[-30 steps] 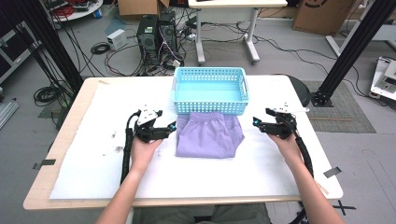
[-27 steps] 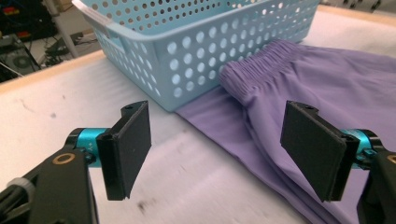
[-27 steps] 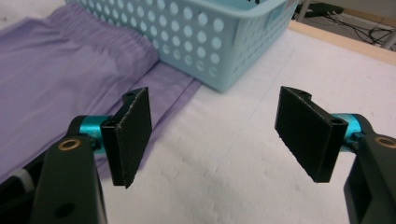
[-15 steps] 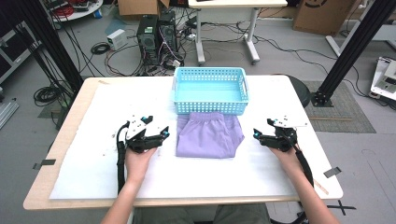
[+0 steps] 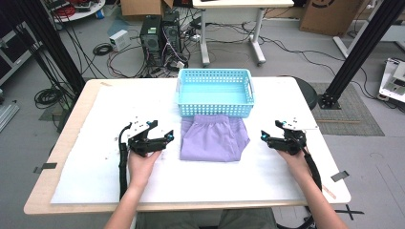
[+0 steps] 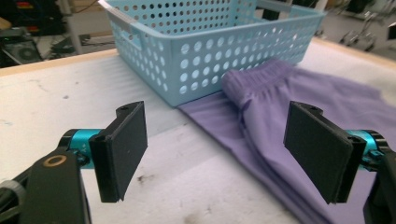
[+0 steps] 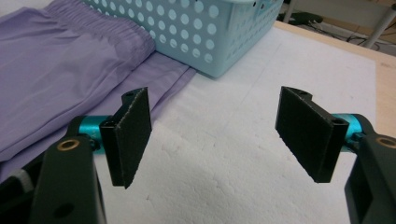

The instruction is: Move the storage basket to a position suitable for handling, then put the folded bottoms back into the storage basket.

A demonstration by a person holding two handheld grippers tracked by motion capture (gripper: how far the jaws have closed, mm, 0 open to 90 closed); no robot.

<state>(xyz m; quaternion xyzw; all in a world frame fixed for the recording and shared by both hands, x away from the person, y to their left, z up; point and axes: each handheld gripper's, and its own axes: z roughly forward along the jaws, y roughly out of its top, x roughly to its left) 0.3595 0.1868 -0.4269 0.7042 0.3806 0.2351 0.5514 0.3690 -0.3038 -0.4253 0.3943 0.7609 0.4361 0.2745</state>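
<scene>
Left fingers: we find the two black pads (image 6: 122, 149) of the left gripper (image 6: 219, 154) spread wide, with nothing between them but bare white table cover and the near edge of the cloth.
Right fingers: we find the pads (image 7: 132, 135) of the right gripper (image 7: 219, 135) equally wide apart and empty, over bare white cover.
Left gripper position: in the high view we see the left gripper (image 5: 168, 139) just beside the left edge of the purple cloth (image 5: 213, 138), its jaws pointing toward it and not touching it.
Right gripper position: we see the right gripper (image 5: 264, 137) near the right edge of the cloth, jaws pointing toward it, with a strip of white cover between.
Hands: the left hand (image 5: 139, 162) and the right hand (image 5: 293, 157) each grip a tool from the person's side of the table.
Purple cloth: we record it lying flat and folded in the middle of the table, its gathered waistband (image 6: 261, 74) at the far edge, up against the basket wall; one fold rises slightly there.
Basket: the light blue perforated basket (image 5: 215, 110) stands directly behind the cloth, touching it; we see nothing inside it.
Table: a white cover (image 5: 95, 176) lies over the wooden table (image 5: 40, 200), whose edge shows around it.
Surroundings: we note computer towers (image 5: 160, 38) and loose cables on the floor beyond the table.
</scene>
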